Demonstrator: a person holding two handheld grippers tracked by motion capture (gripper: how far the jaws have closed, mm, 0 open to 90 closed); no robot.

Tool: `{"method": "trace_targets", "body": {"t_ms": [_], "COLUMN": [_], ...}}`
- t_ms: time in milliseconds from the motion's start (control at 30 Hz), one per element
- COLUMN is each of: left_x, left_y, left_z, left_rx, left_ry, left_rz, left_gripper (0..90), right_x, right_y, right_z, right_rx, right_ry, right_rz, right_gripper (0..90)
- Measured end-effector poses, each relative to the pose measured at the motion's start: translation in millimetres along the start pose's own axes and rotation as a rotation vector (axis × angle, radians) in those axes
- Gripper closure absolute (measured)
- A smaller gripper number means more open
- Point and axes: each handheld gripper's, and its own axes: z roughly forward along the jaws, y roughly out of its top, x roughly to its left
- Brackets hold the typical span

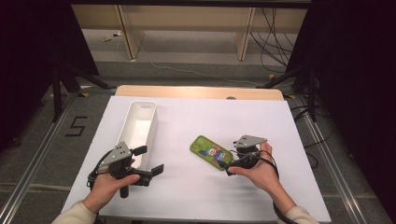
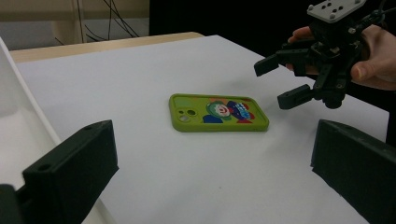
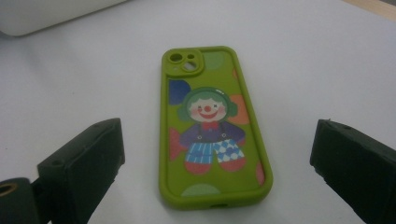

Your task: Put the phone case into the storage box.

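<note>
I take the step in hand to be picking up the phone case (image 1: 211, 152), which lies flat on the white sheet (image 1: 196, 196), right of centre and toward the near edge, clown side up, camera cutout pointing far-left. My right gripper (image 1: 229, 167) sits just at its near-right end, jaws spread wide with nothing between the pads; in the right gripper view the case lies ahead, centred between the two jaws. My left gripper (image 1: 155, 172) rests at the near left, jaws also spread and empty, beside the near end of the tray (image 1: 150, 122).

To do this well, I would keep the case centred between the right jaws and come in low, so the pads meet its long side edges rather than the printed face. The case is thin and lies flat, so I judge the lower edge of each pad has to nearly graze the sheet before closing; too high and it will slip or skid away. It looks rubbery and soft, so a moderate squeeze should do; a hard one could bow it. The left gripper is well apart and out of the way.

The sheet is smooth, plain and white, laid on a wooden table (image 1: 201, 91) whose far edge shows beyond it. Around it are dark curtains, a grey floor with loose cables, and wooden furniture legs at the far side.
</note>
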Motion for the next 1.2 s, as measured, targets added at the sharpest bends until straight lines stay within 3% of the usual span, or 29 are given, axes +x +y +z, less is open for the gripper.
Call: {"method": "trace_targets", "body": {"t_ms": [1200], "left_x": [0.1], "left_y": [-0.2], "left_z": [-0.2], "left_rx": [0.0], "left_ry": [-0.004], "left_rz": [-0.001], "left_gripper": [0.0], "right_x": [2.7], "right_y": [14.8], "right_z": [47.5], "right_rx": [0.073], "right_ry": [0.025], "right_rz": [-0.017], "right_gripper": [3.7]}}
